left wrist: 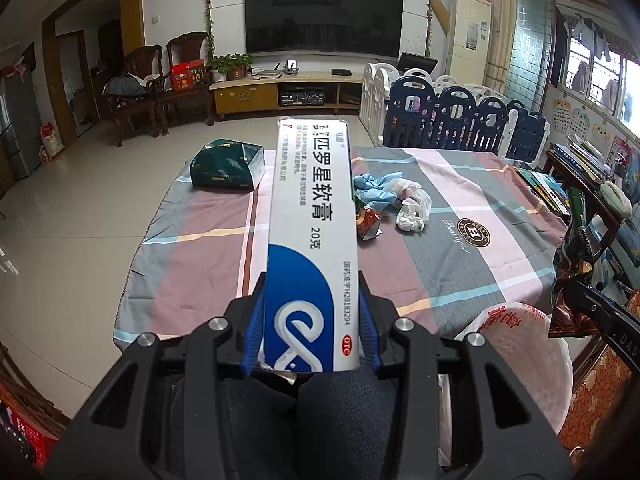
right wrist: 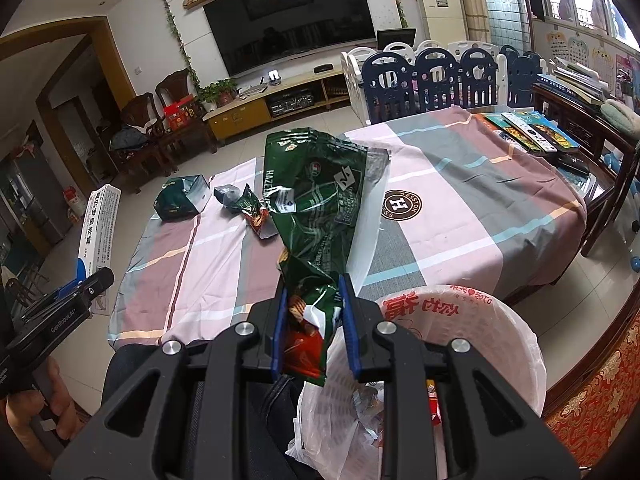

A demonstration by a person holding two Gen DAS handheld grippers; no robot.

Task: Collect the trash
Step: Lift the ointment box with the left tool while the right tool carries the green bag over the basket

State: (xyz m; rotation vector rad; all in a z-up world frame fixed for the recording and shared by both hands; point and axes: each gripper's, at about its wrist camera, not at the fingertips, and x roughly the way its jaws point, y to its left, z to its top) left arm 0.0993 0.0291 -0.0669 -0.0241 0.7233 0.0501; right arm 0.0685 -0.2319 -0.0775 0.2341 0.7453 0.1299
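My left gripper (left wrist: 312, 320) is shut on a long white and blue ointment box (left wrist: 312, 208) that sticks up and away from the fingers. The box (right wrist: 100, 232) also shows at the left edge of the right wrist view. My right gripper (right wrist: 314, 320) is shut on the lower end of a crumpled green snack wrapper (right wrist: 316, 200), held above the table's near edge, left of the bin (right wrist: 460, 340). On the checked tablecloth (left wrist: 460, 264) lie a dark green pack (left wrist: 228, 166), blue gloves (left wrist: 372, 190), crumpled white plastic (left wrist: 412, 208) and a small torn wrapper (left wrist: 366, 220).
The bin, lined with a white bag with red print (left wrist: 516, 332), stands at the table's near right corner and holds some trash. Books (right wrist: 528, 128) lie at the far right of the table. A blue and white playpen fence (left wrist: 460, 120) stands behind it. A hand (right wrist: 40, 412) holds the left gripper.
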